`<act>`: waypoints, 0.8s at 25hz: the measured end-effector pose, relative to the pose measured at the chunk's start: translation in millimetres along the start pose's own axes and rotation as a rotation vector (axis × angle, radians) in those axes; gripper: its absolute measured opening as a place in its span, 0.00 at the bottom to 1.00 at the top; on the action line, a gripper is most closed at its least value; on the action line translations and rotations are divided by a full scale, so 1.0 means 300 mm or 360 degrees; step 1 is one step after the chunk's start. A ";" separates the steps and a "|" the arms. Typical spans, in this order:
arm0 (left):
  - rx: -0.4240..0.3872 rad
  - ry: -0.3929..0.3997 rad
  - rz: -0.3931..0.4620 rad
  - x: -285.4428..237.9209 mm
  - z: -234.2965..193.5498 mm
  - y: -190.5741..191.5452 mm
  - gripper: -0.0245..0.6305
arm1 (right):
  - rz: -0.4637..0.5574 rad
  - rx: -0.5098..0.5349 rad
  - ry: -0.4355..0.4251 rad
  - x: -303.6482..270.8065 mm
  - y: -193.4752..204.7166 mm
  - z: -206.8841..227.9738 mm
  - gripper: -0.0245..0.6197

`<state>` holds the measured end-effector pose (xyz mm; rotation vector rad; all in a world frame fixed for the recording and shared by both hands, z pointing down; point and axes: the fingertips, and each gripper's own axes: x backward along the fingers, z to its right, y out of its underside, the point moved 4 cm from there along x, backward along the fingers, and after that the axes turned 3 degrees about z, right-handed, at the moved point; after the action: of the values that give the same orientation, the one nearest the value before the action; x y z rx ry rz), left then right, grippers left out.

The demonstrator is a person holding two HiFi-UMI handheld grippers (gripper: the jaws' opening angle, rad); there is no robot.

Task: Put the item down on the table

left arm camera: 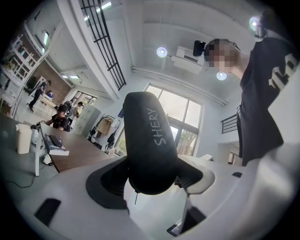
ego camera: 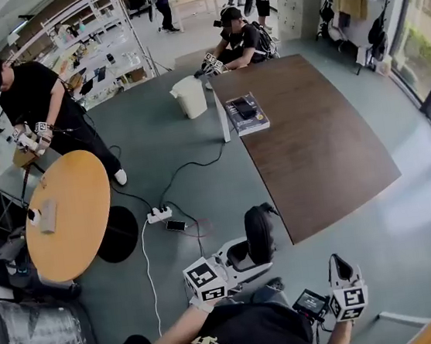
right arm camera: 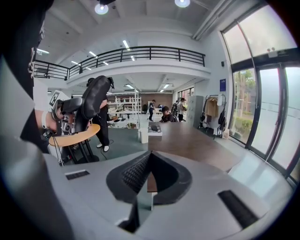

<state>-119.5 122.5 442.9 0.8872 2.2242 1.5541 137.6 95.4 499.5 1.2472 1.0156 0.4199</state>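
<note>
While the left gripper is clamped on the one black case, you can read "SHERY" in white down its side. The case sticks up from between the jaws, held in the air at 6 o'clock in the head view, not touching either of the two tables: the brown table is at 1 o'clock, the round table at 9. Right gripper sits at 5 o'clock, jaws pressed together, nothing in them. One box lies on the brown table at 12 o'clock
</note>
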 end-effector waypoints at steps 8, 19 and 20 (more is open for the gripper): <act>-0.0018 0.0007 0.0014 -0.172 0.008 -0.005 0.53 | 0.0055 -0.0012 0.0052 0.011 -0.027 0.199 0.02; -0.0033 -0.0001 -0.0036 -0.344 0.041 0.038 0.53 | 0.0034 -0.0088 0.0038 0.064 0.047 0.397 0.02; -0.0028 -0.0012 -0.0037 -0.349 0.044 0.044 0.53 | 0.0025 -0.0093 0.0030 0.062 0.055 0.406 0.02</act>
<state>-27.4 69.6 438.4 0.8575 2.2046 1.5547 250.8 44.2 504.4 1.2014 1.0034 0.4710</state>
